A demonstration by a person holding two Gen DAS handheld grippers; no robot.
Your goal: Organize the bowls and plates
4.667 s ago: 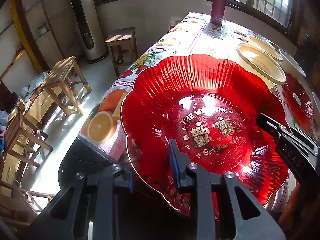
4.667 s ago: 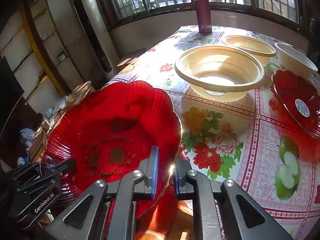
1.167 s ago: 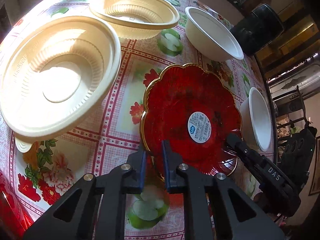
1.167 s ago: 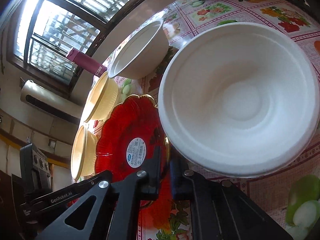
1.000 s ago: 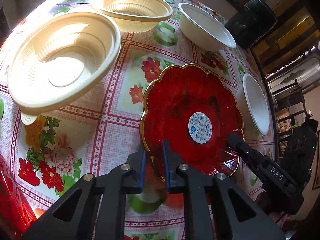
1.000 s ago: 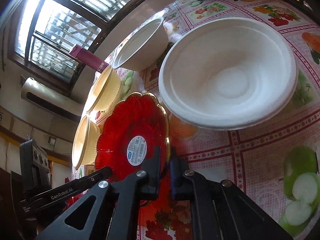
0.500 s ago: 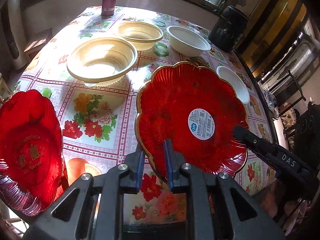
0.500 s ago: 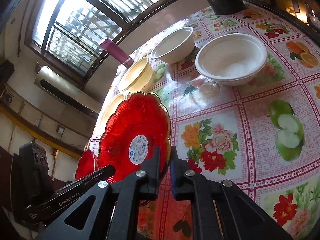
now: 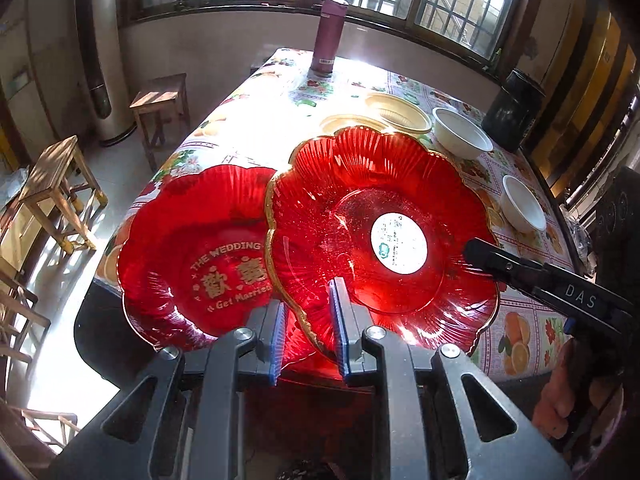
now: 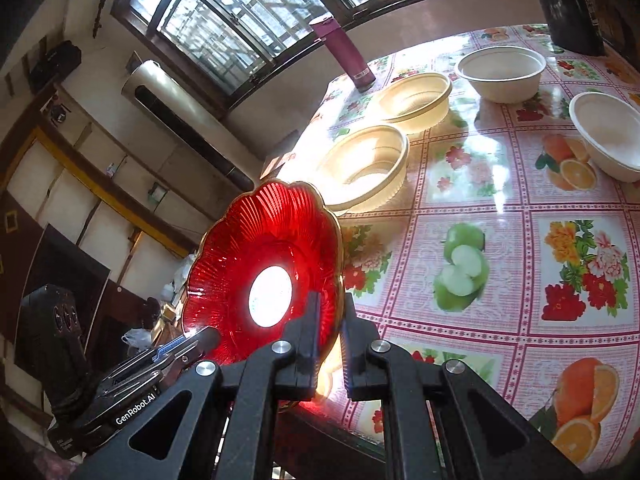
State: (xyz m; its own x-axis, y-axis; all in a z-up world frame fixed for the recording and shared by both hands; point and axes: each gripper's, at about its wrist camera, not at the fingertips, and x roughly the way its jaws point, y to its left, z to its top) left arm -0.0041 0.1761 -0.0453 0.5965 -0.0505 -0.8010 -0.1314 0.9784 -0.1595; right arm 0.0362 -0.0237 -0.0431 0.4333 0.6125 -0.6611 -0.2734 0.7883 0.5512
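A red gold-rimmed plate with a white sticker is held in the air, tilted, between both grippers. My left gripper is shut on its near rim. My right gripper is shut on its other rim and shows as a black arm in the left wrist view. The same plate shows in the right wrist view. A second red plate with gold "The Wedding" lettering lies at the table's near left corner, partly under the held plate.
Two cream bowls and two white bowls stand on the fruit-print tablecloth. A purple flask stands at the far edge, a black canister at the far right. Wooden stools stand left of the table.
Both grippers have carried the sticker plate back and left across the table, lifted and tilted it, until it overlaps the wedding plate at the near corner.
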